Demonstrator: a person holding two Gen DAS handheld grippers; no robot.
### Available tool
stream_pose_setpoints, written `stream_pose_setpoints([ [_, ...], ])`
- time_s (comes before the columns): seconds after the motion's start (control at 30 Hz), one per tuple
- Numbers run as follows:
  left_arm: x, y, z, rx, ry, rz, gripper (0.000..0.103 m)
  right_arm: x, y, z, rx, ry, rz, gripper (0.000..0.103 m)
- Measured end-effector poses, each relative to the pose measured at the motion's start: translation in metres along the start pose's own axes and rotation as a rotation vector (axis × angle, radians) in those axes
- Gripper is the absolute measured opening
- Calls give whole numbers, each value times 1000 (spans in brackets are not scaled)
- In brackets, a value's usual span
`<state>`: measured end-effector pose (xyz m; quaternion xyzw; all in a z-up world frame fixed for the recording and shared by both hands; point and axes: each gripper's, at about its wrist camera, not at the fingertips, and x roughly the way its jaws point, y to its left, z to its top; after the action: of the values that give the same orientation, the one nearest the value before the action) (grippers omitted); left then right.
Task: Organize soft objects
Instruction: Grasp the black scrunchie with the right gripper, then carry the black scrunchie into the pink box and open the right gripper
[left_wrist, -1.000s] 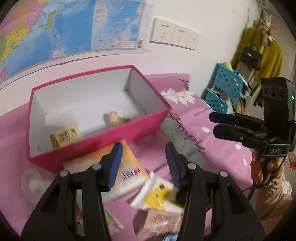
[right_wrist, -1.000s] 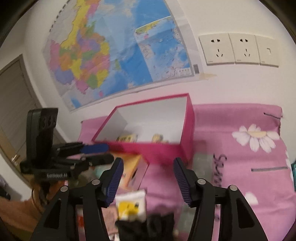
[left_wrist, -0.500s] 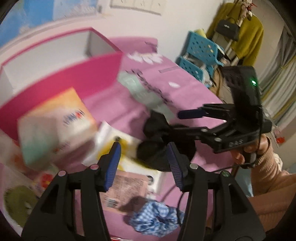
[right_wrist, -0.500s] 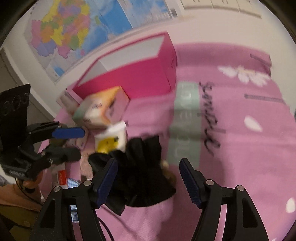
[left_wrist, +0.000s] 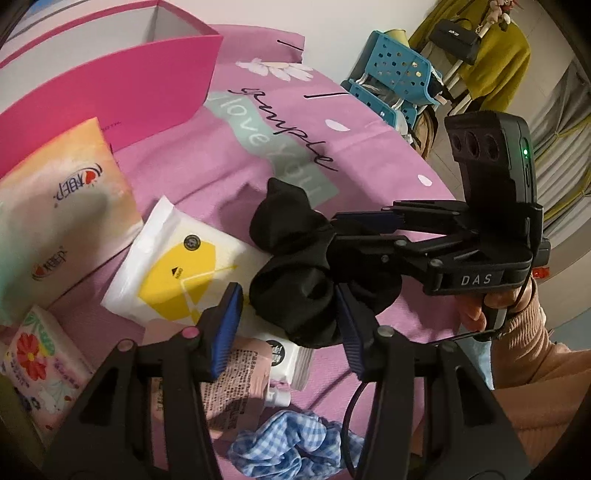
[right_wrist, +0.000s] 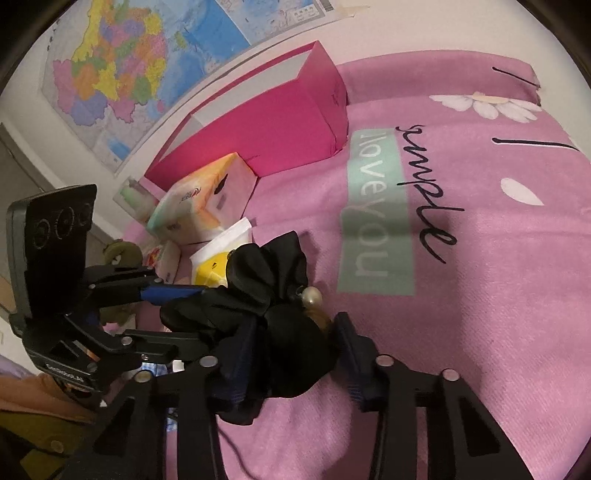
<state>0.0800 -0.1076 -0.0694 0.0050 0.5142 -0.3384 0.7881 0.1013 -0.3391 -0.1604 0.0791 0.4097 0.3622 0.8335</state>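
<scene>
Item: black scrunchie, picking-up step. Your left gripper stood with jaws spread, the fabric between the tips, not pinched. The scrunchie lay bunched on the pink bedspread, just beside the yellow-printed wipes pack; crumpled folds, a pearl bead at one edge. Your right gripper straddled it, jaws spread. Next, likely: close, lift, carry to the pink box.

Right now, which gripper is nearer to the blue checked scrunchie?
Left. The left gripper stands open just above the blue checked scrunchie, which lies under its fingers. The right gripper is farther away, its open fingers around the black scrunchie.
</scene>
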Motion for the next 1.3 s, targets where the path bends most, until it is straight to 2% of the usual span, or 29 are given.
stream_pose_setpoints([
  [0.2, 1, -2, 2, -8, 0, -23, 28, -9, 14, 5, -34, -54, -14, 32],
  [0.5, -35, -1, 10, -7, -118, -1, 28, -27, 35, 29, -86, -139, 4, 32],
  [0.9, -90, 20, 51, -13, -276, 93, 28, -42, 76, 99, -230, -271, 0, 32],
  [1.13, -103, 48, 92, -64, -320, 149, 28, -31, 78, 148, -246, -314, -15, 32],
  [1.3, -99, 68, 117, -112, -319, 196, 28, -17, 74, 177, -238, -323, -44, 32],
])
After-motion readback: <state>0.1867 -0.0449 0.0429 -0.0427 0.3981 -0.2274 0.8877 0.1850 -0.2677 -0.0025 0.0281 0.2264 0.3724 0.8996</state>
